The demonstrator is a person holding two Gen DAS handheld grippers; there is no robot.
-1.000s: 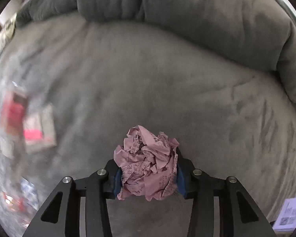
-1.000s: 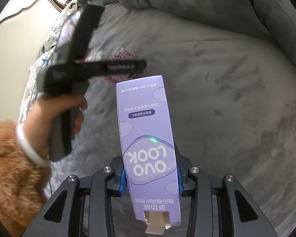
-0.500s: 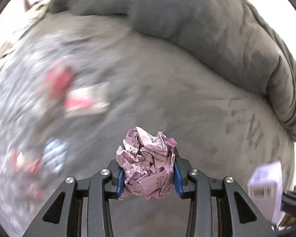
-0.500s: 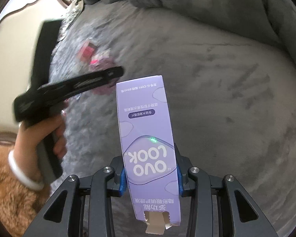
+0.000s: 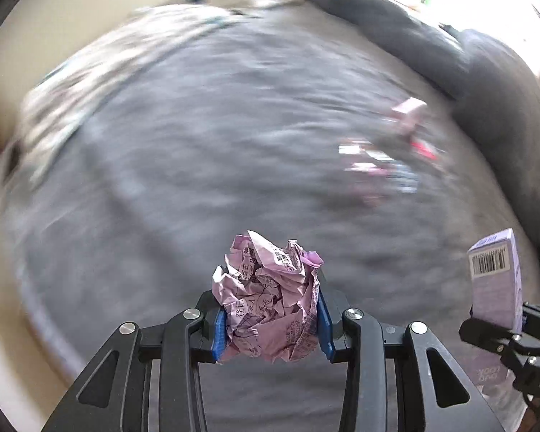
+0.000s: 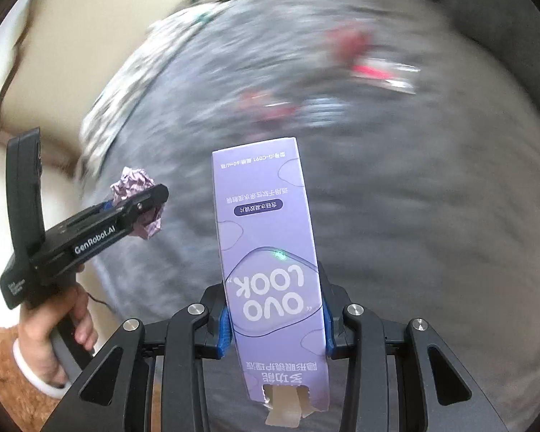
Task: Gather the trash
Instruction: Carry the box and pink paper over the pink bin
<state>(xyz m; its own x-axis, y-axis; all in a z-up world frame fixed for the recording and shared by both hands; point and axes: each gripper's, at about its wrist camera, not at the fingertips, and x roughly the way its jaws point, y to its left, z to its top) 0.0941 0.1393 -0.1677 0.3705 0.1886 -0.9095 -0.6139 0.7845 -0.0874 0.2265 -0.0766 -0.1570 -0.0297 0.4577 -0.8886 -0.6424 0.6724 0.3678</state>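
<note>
A crumpled pink paper ball [image 5: 270,298] with printed text sits between the blue pads of my left gripper [image 5: 270,324], which is shut on it. In the right wrist view that same paper ball [image 6: 136,194] shows at the left, held by the left gripper [image 6: 140,208] in a person's hand [image 6: 72,320]. My right gripper [image 6: 273,324] is shut on a tall purple carton [image 6: 270,252] printed "OVO LOOK", its torn flap at the bottom. The purple carton [image 5: 496,288] also shows at the right edge of the left wrist view. Both grippers hang above a grey bed cover.
Several small wrappers [image 5: 388,158], red, pink and white, lie blurred on the grey cover [image 5: 198,180]; the wrappers [image 6: 360,68] show again in the right wrist view. Grey pillows [image 5: 504,100] rise at the far right. A patterned sheet edges the bed [image 6: 133,82], cream floor beyond.
Both grippers have swung sideways towards the bed's edge, each keeping its load. The wrappers slid across to the right of the left wrist view, and cream floor now shows at the left.
</note>
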